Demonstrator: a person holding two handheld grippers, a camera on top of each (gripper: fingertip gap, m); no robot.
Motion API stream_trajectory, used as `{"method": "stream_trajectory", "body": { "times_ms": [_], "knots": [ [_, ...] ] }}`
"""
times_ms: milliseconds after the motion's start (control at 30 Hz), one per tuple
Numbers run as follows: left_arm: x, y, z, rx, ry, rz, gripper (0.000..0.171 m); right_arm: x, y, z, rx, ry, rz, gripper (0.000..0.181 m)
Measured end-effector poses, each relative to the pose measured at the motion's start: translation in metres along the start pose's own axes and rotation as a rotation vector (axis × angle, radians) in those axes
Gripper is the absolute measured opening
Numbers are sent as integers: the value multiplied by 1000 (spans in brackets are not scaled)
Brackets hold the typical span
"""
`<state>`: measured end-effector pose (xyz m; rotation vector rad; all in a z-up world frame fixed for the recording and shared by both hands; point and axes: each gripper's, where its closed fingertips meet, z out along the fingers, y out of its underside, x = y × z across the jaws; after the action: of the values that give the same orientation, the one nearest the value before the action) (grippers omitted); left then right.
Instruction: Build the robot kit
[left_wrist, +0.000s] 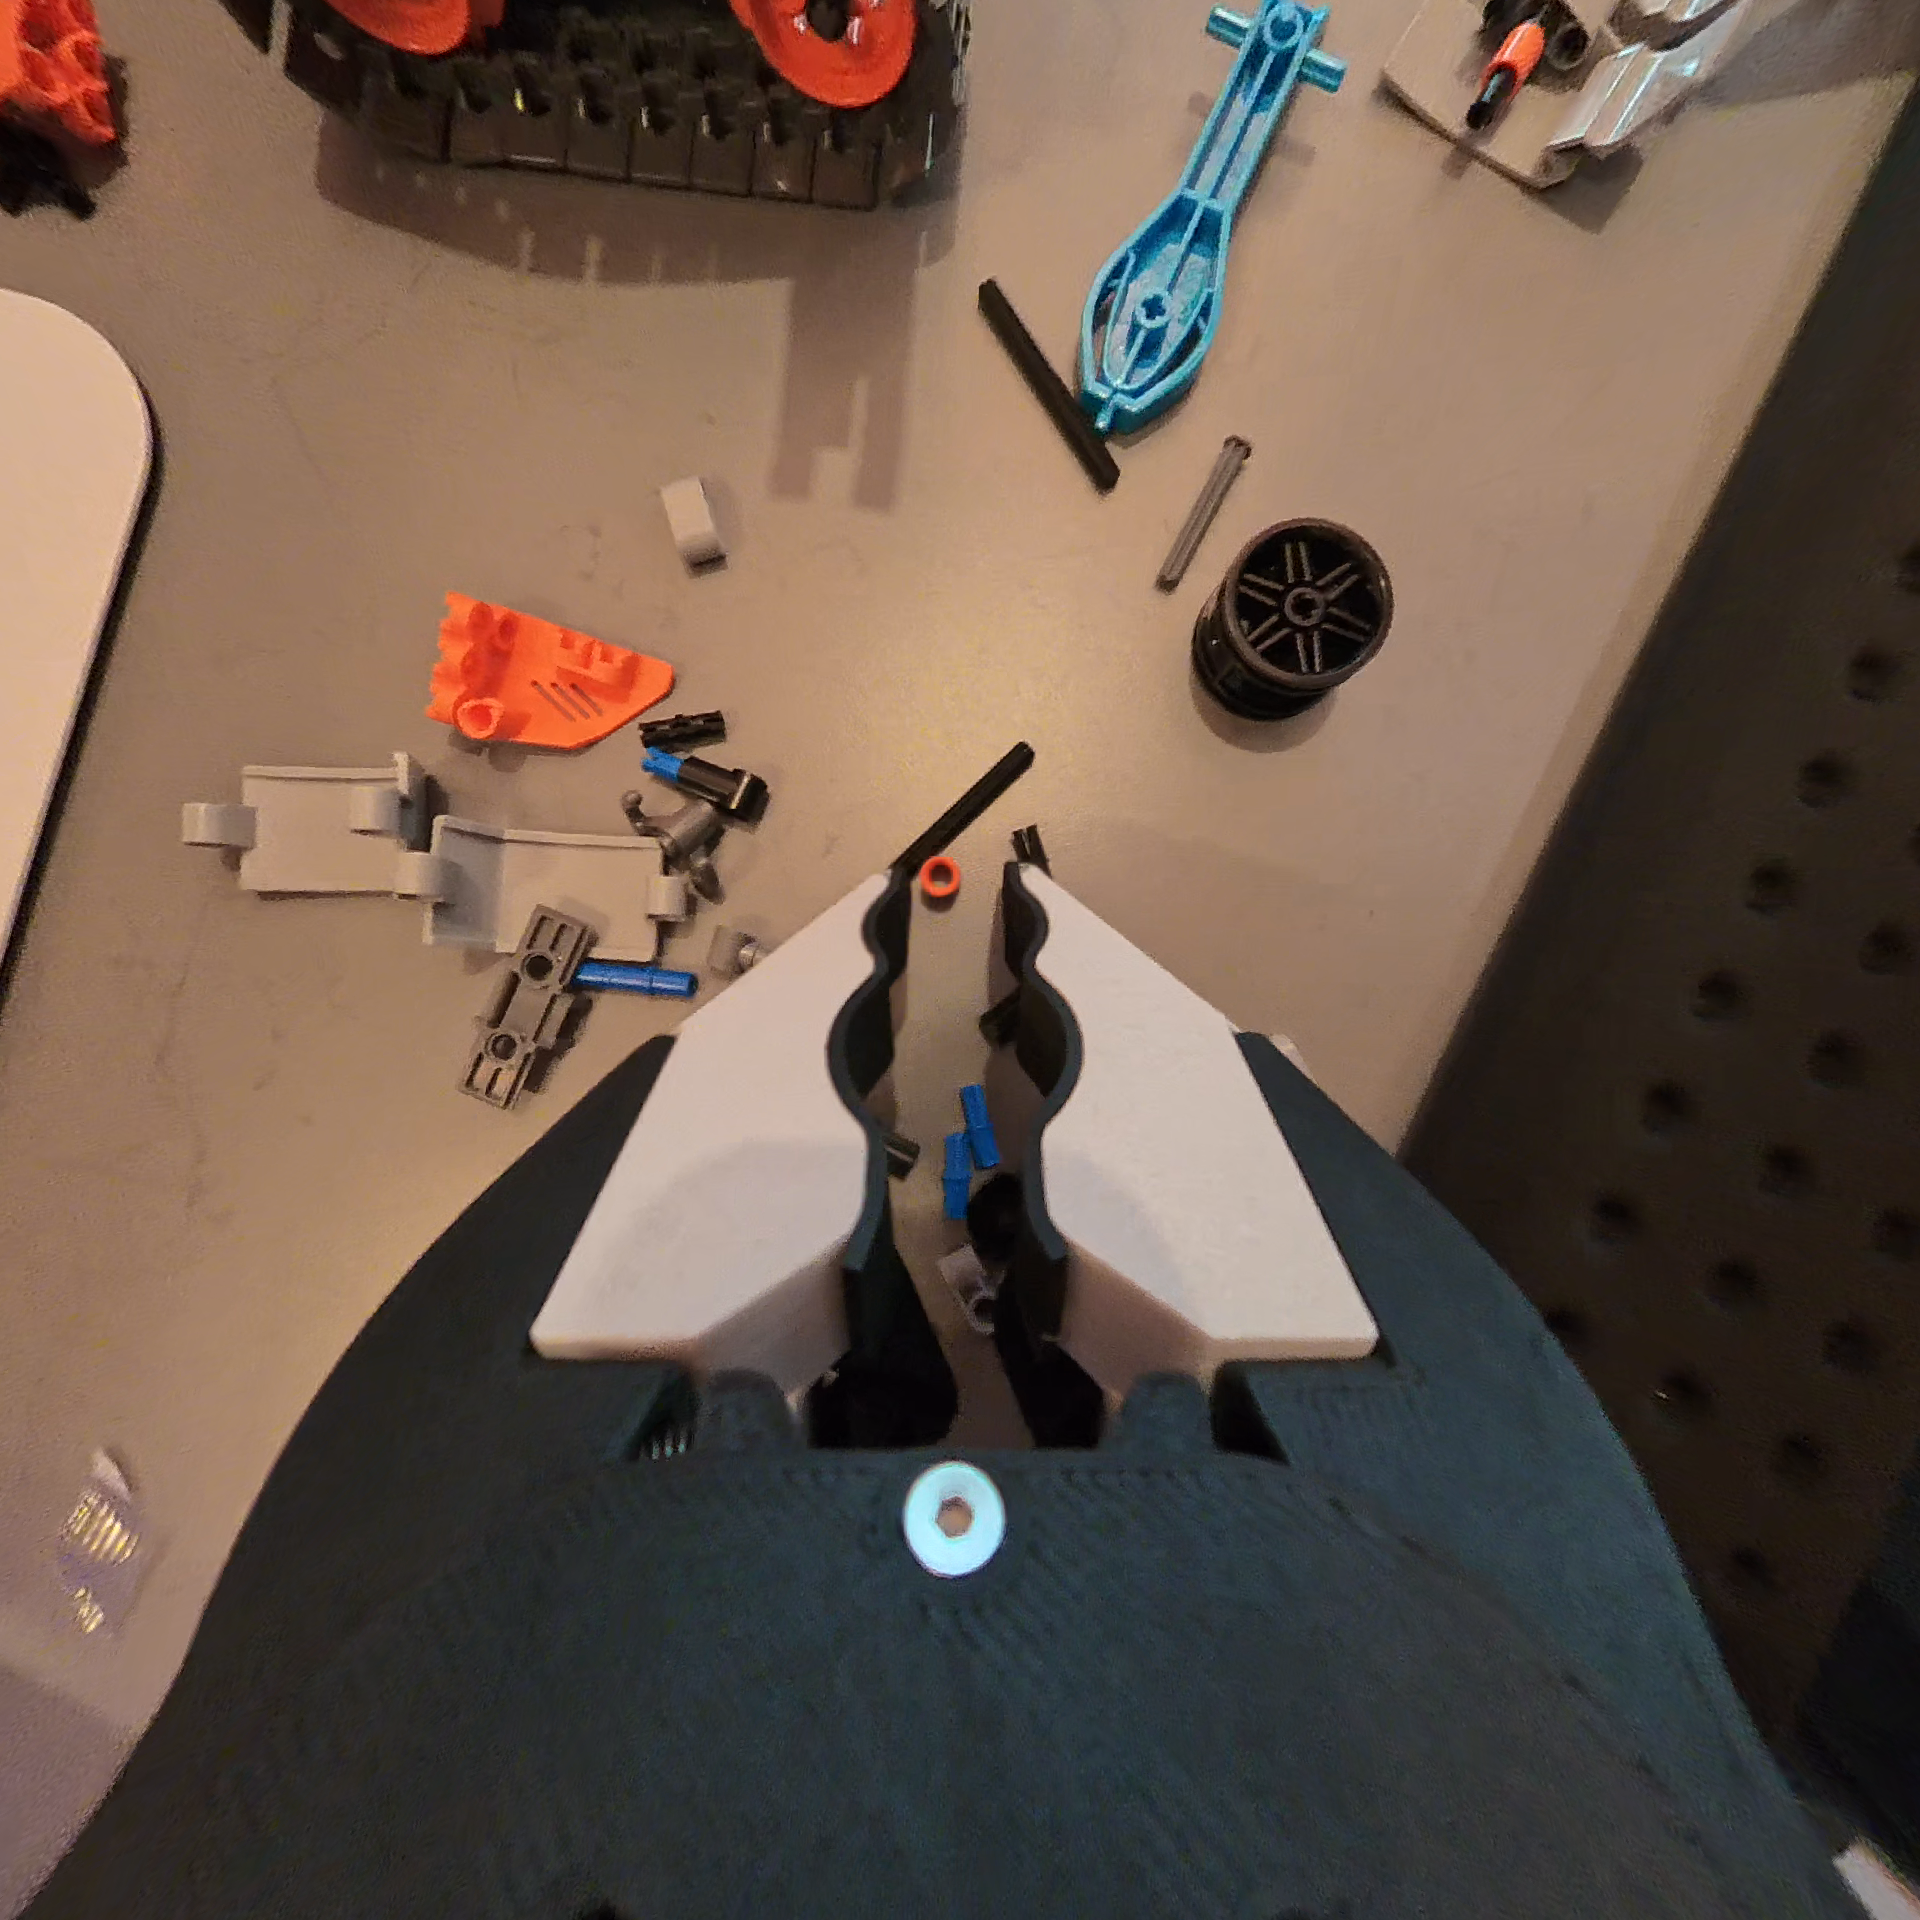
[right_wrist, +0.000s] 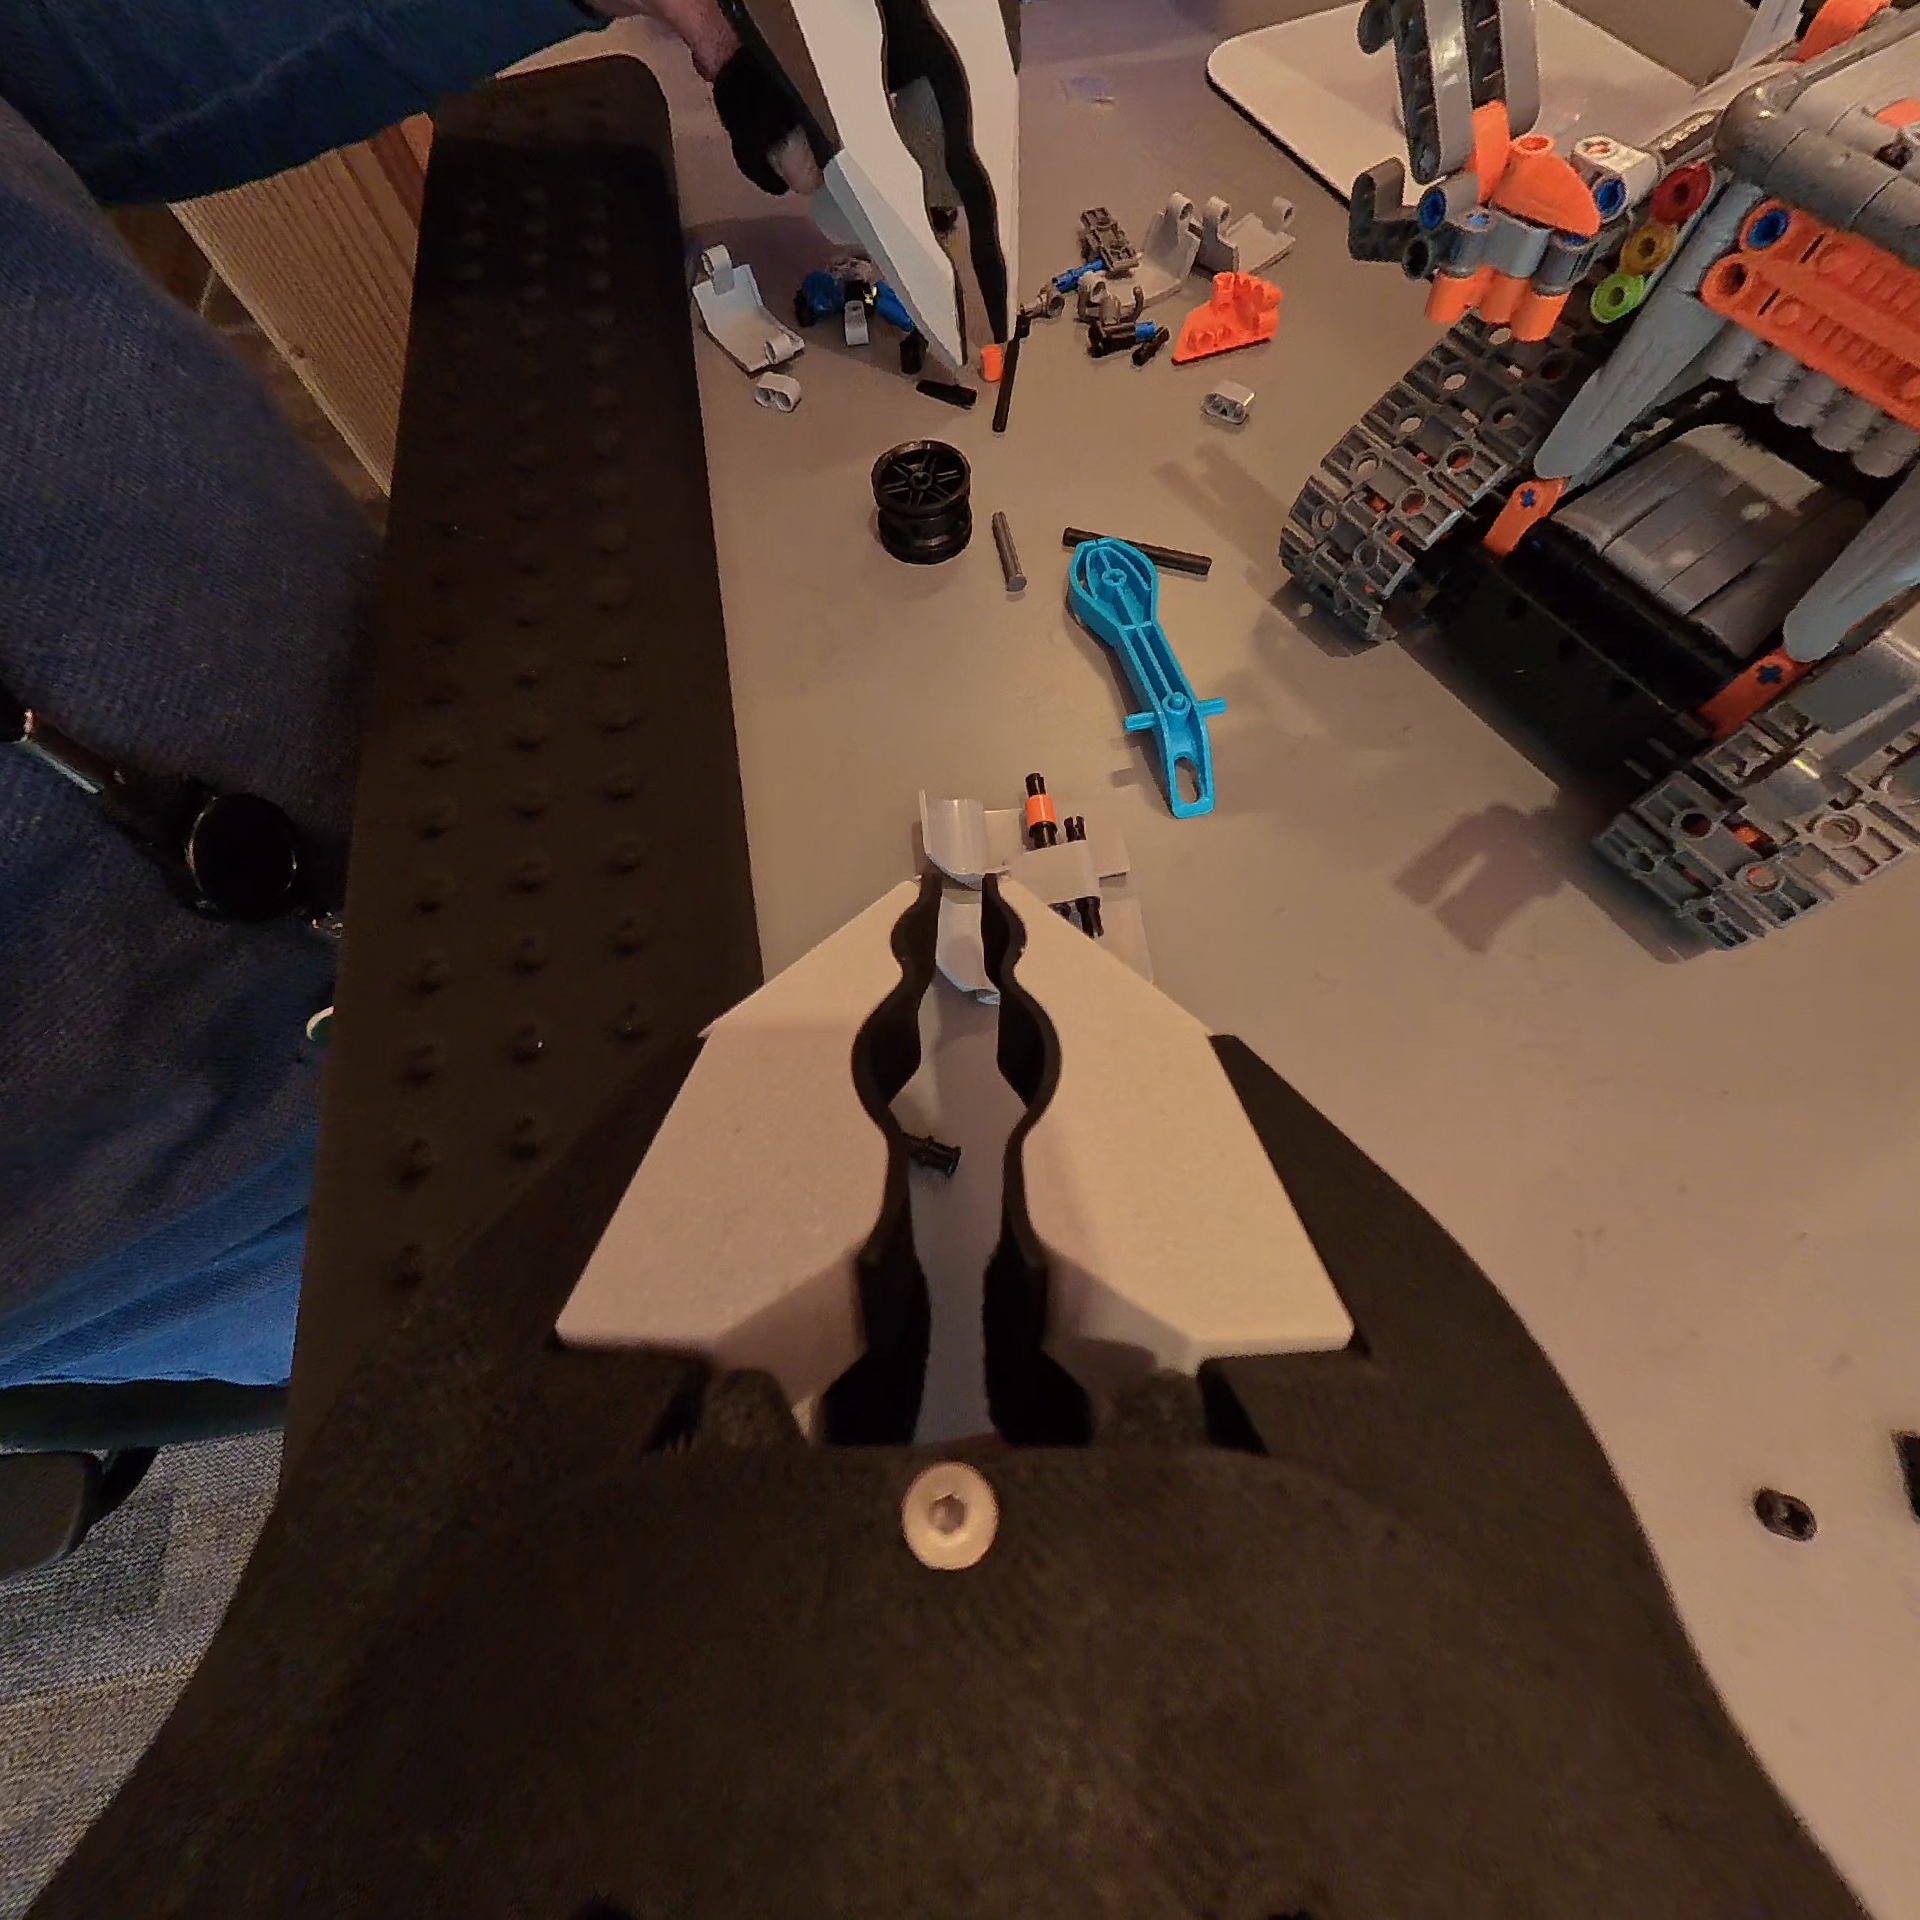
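Note:
My left gripper (left_wrist: 954, 883) is open and points down at the grey table. A small orange bush (left_wrist: 939, 876) on the end of a black axle (left_wrist: 977, 800) lies between its fingertips, close to the left one. Small blue and black pins (left_wrist: 971, 1143) lie under its jaws. It also shows in the right wrist view (right_wrist: 977, 348), held by a hand, with its tips at the orange bush (right_wrist: 990, 361). My right gripper (right_wrist: 961, 883) is shut on a grey curved panel (right_wrist: 956, 826) that carries black pins and an orange bush (right_wrist: 1039, 810).
A tracked grey and orange brick vehicle (right_wrist: 1662, 468) stands at the right. A blue lever tool (right_wrist: 1143, 665), a black wheel (right_wrist: 922, 502), an orange panel (left_wrist: 540, 675) and grey panels (left_wrist: 436, 852) lie loose. A black perforated strip (right_wrist: 540, 623) runs along the table edge.

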<state>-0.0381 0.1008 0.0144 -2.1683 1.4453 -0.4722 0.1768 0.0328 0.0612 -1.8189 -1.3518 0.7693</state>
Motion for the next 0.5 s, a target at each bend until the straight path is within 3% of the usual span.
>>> {"method": "stream_trajectory", "body": {
  "times_ms": [133,300,500],
  "knots": [
    [-3,-4,1,20,-23,-7,19,0,0,-1,6,-1,-4,5],
    [0,-3,3,2,-19,-10,10,0,-1,-2,12,-4,-11,5],
    [0,2,-5,-4,-25,-24,21,-2,-3,-5,20,-4,-21,5]
  ]
}}
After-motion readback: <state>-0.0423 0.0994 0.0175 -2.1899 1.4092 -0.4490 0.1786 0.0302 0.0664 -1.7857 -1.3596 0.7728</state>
